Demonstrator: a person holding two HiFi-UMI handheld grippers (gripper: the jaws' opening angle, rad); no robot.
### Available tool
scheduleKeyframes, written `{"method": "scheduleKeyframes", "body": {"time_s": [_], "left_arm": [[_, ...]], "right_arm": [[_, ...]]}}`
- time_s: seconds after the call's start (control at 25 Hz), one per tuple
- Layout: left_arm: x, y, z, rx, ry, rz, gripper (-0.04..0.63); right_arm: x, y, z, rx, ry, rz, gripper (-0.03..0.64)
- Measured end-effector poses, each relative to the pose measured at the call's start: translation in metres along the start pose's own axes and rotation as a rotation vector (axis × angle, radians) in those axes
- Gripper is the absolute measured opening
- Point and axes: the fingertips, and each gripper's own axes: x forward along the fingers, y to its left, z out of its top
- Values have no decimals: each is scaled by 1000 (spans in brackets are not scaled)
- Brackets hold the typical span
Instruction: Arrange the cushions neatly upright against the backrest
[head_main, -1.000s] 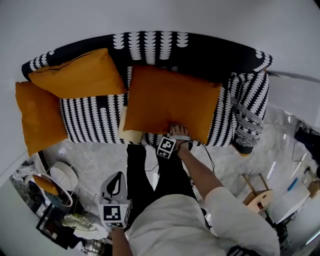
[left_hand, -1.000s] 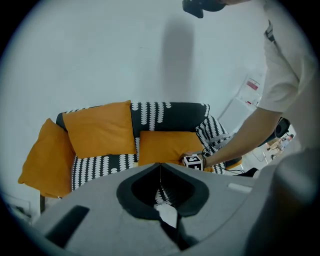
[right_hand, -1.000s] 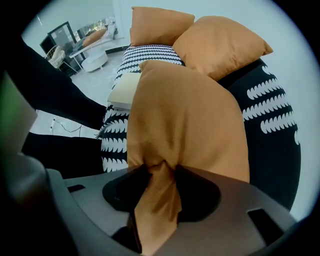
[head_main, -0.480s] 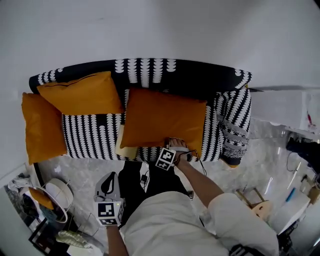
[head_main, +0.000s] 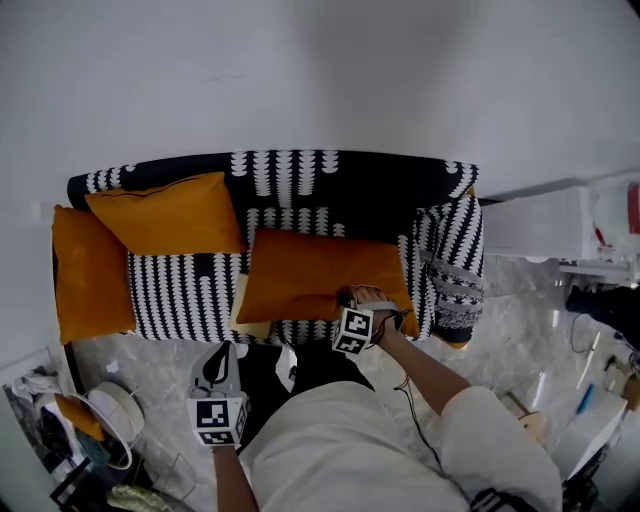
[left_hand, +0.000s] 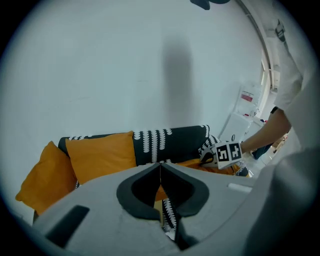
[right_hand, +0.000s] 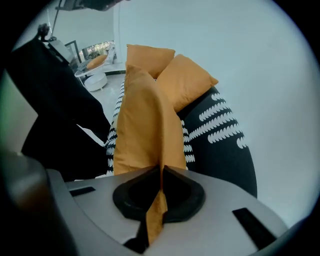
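The right gripper (right_hand: 161, 175) is clamped on the middle cushion (right_hand: 145, 120). Its own view shows orange fabric pinched between the pads, while the head view shows only the gripper's back, near the cushion's front right corner. The left gripper (left_hand: 160, 172) has its jaws together and empty, off the front edge of the sofa (head_main: 350, 180). A second cushion (head_main: 165, 215) leans on the backrest at the left, and a third cushion (head_main: 88, 270) sits at the left end.
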Motion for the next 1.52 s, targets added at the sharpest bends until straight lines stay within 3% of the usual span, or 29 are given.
{"method": "scheduleKeyframes", "body": {"time_s": [0.24, 0.8, 0.92, 1.08, 1.28, 1.52], "left_arm": [[-4, 3, -3, -11, -1, 16, 12], [-2, 1, -16, -27, 74, 34, 12], [-2, 1, -20, -31, 88, 42, 12], [0, 0, -23, -33, 96, 50, 12], [-1, -2, -22, -19, 94, 51, 12], [0, -1, -20, -11, 93, 48, 12]], "right_arm": [[-16, -32, -16, -38, 9, 77, 11], [47, -195, -8, -51, 92, -44, 11], [60, -225, -10, -18, 126, -120, 12], [67, -256, -9, 24, 176, -292, 12], [54, -268, -12, 103, 134, -443, 12], [30, -277, -29, 337, 26, -471, 12]]}}
